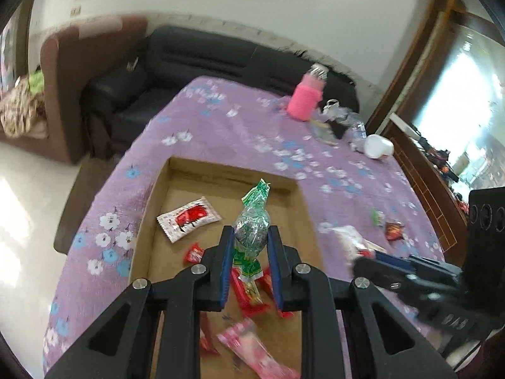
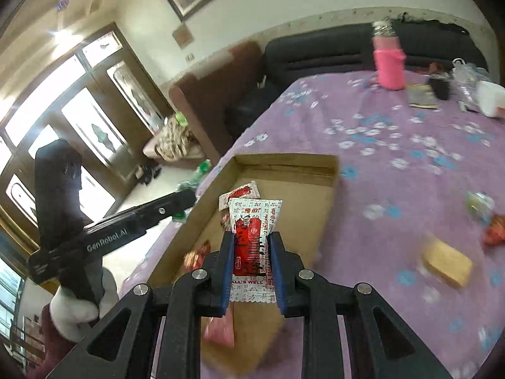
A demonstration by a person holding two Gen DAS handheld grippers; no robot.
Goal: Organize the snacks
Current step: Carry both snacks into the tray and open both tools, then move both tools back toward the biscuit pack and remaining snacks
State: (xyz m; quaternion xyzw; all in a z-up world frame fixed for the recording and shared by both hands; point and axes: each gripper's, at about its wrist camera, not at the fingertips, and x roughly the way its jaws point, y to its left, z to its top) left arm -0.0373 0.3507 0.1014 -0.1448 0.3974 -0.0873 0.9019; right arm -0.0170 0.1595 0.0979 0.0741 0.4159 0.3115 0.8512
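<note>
Cardboard tray (image 1: 151, 221), frame centre: several snacks inside. Left gripper (image 1: 251, 240) clamps green candy (image 1: 252, 230); right gripper (image 2: 251, 246) clamps red-white packet (image 2: 252, 240). Loose snacks (image 2: 446, 263) remain lower right on counter (image 2: 378, 164).

purple floral cloth (image 1: 221, 126) | pink bottle (image 1: 304, 101) | green-clear candy (image 1: 252, 227) | red-white packet (image 2: 251, 240)

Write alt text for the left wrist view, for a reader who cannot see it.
The left gripper holds a green-wrapped candy between its jaws above a shallow cardboard box holding red and white snack packets. The box sits on a purple floral tablecloth, with a pink bottle at the far end and the right gripper blurred at right.
</note>
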